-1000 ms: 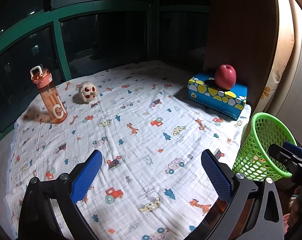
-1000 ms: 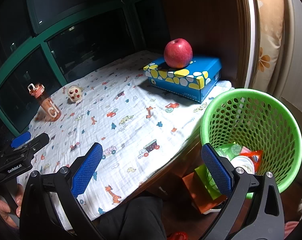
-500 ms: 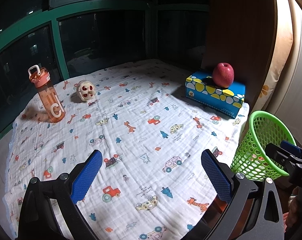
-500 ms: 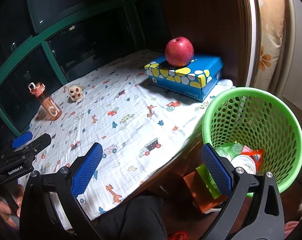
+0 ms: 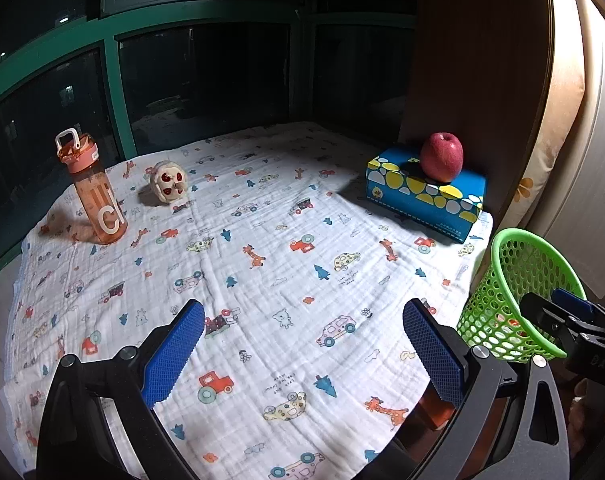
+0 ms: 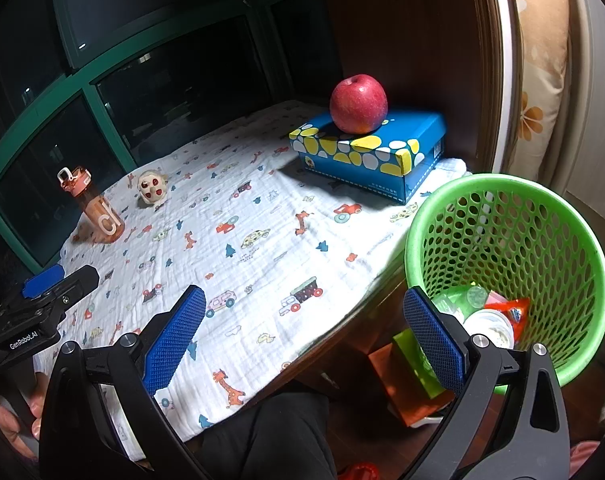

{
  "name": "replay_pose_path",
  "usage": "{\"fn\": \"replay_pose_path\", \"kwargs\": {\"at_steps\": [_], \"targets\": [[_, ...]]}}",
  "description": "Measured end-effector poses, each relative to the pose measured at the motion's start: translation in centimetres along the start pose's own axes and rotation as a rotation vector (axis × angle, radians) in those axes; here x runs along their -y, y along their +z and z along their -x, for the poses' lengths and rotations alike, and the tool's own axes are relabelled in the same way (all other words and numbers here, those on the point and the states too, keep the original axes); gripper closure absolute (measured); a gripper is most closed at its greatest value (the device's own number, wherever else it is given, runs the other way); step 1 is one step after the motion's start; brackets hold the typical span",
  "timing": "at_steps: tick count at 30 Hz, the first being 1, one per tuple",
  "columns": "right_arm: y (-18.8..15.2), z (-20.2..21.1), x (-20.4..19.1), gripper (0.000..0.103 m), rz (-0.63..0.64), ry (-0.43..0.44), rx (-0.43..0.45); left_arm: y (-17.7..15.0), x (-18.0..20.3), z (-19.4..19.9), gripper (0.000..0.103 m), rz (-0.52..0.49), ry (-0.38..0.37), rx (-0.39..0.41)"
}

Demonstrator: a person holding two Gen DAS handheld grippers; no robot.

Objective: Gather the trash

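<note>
The left gripper [image 5: 302, 352] hangs over the near part of the printed cloth [image 5: 262, 264], its blue-padded jaws spread wide with nothing between them. The right gripper [image 6: 302, 340] is likewise spread wide and empty, held above the table's front right corner where the cloth drapes over the edge.

The green mesh basket [image 6: 542, 216] stands just off the table's right edge, below the tabletop level and close beside the corner. Inside it lies collected trash: a white round lid or cup [image 6: 488, 324], a red wrapper [image 6: 510, 310] and a green plastic bottle [image 6: 458, 300]. Below the table edge, near the basket, sit an orange box [image 6: 398, 384] and a green carton [image 6: 412, 356]; whether they touch the basket cannot be told.

On the cloth, the middle and front stretch is open. A blue tissue box with yellow and white spots [image 5: 422, 200] sits at the far right against the wooden panel [image 5: 474, 80], with a red apple [image 5: 441, 157] on top. At the far left an orange water bottle [image 5: 94, 192] stands upright near the cloth's left edge, and a small round toy [image 5: 168, 186] lies just beside it, apart. Dark windows with green frames [image 5: 118, 92] close off the back.
</note>
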State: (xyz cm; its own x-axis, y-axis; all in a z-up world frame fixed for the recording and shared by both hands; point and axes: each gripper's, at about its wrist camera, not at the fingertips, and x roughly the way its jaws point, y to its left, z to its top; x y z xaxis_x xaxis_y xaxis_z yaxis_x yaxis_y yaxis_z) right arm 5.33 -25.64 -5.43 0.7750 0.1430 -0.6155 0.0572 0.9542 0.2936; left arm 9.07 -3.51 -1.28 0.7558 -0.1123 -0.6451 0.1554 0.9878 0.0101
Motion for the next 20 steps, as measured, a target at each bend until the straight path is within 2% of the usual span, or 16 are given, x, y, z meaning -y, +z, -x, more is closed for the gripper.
{"fn": "replay_pose_path", "kwargs": {"at_steps": [8, 20], "targets": [[-0.03, -0.02, 0.05, 0.005, -0.001, 0.001, 0.000, -0.07, 0.47, 0.41, 0.007, -0.017, 0.016, 0.022], [-0.15, -0.02, -0.04, 0.005, -0.004, 0.005, 0.000, -0.08, 0.29, 0.02, 0.007, -0.013, 0.008, -0.002]]}}
